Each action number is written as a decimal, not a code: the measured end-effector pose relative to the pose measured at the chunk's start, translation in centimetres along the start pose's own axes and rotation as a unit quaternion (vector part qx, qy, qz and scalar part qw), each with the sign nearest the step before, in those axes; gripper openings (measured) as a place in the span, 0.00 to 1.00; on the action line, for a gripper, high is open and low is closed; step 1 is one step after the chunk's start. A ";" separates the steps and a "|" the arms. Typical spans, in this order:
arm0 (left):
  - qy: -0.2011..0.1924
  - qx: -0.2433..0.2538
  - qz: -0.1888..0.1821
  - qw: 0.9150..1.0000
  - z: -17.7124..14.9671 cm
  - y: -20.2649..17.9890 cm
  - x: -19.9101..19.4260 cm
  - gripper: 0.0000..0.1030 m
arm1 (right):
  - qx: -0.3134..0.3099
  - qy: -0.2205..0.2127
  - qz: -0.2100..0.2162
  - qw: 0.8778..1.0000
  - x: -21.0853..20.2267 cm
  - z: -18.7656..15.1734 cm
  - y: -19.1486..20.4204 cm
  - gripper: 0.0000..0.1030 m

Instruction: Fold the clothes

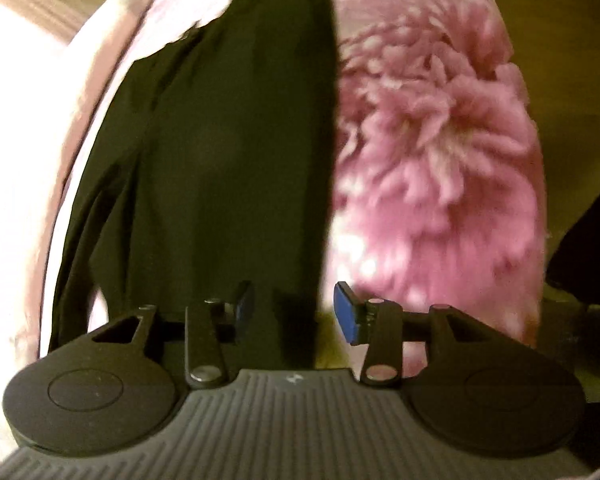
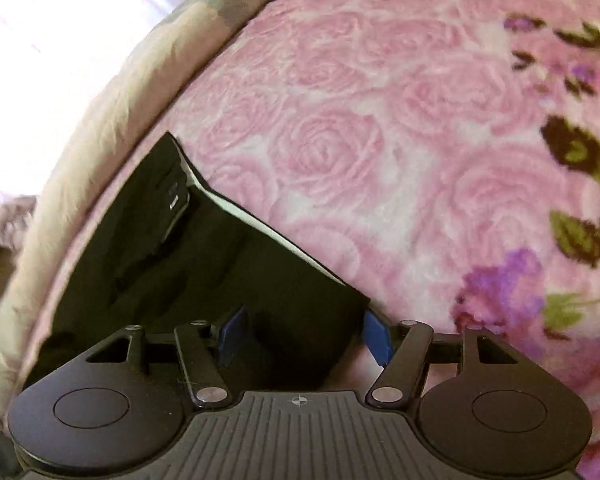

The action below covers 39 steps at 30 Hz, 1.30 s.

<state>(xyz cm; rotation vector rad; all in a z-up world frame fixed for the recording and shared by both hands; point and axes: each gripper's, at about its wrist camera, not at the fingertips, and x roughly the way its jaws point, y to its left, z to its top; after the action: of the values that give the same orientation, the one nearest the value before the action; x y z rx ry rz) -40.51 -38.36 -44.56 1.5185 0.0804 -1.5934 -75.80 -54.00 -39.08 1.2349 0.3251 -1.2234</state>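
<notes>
Two claws, both over one dark garment (image 1: 228, 152) on a pink rose-patterned blanket (image 2: 380, 120). Left to right as follows.

Left claw (image 1: 296, 312): jaws stand wide, nothing between the blue pads (image 1: 346, 312). The garment runs straight ahead of it as a long dark strip, its near end under and between the fingers, its right edge lined up just inside the right pad. Picture is smeared, so whether the cloth is doubled over here I cannot say. Far end of the strip meets something small and dark, possibly the other claw.

Right claw (image 2: 304, 336): jaws also wide, straddling a corner of the same garment (image 2: 204, 264); cloth lies between the pads but is not pinched. A pale inner band shows along the garment's edge ahead and to the right, with a small tab or label ahead-left.

Judgement: both claws sit at opposite ends, placed to take the ends for a fold or having just let them go; the scene fits either.
</notes>
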 end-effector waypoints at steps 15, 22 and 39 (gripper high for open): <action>0.014 0.057 0.010 0.998 1.2 1.7 3.8 0.01 | 0.021 0.018 0.029 0.999 -2.2 0.6 -1.2 0.14; -0.009 0.062 -0.020 0.998 2.0 2.4 -0.7 0.01 | 0.013 0.018 0.030 0.999 -5.5 1.2 -1.2 0.07; -0.008 0.013 -0.141 0.990 3.0 -1.9 -5.0 0.17 | -0.003 0.049 -0.062 0.997 -12.7 -3.0 -6.7 0.08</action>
<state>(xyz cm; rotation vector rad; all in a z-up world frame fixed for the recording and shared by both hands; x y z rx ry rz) -44.79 -36.28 -40.70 1.5687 0.2764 -1.8331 -85.10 -43.75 -34.14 1.2883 0.4840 -1.2692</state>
